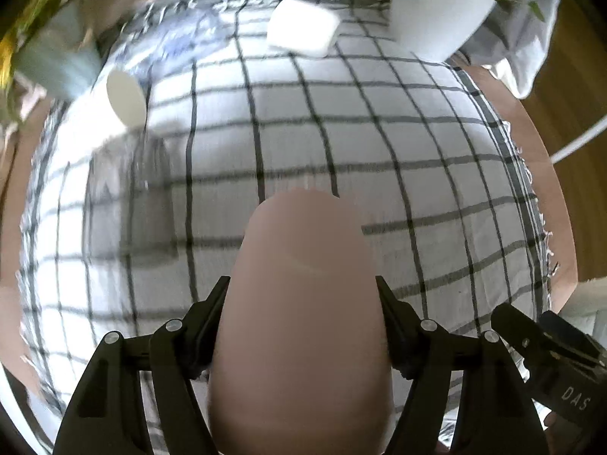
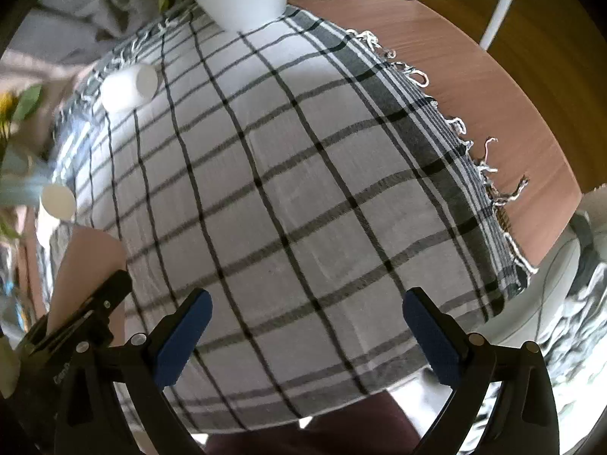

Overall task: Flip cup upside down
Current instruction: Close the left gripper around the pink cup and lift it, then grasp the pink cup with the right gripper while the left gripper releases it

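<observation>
A: The left gripper (image 1: 303, 326) is clamped on the beige cup (image 1: 299, 303), held over the near part of the checked cloth (image 1: 379, 121). Which end is its mouth I can't tell.

B: If it's turned fast, I'd expect the smooth wall to slip between the fingers.

A: The right gripper (image 2: 307, 326) is spread wide, holding nothing.

B: Mid-cloth is open. White pot (image 1: 436, 11), white box (image 1: 303, 26) and small white cylinder (image 1: 127, 98) sit along the far edge; the table (image 2: 493, 121) ends close on the right.

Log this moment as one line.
left gripper: shut on smooth pink cup | cup: held above checked grey-white cloth | right gripper: open, holding nothing | flip: cannot tell
</observation>
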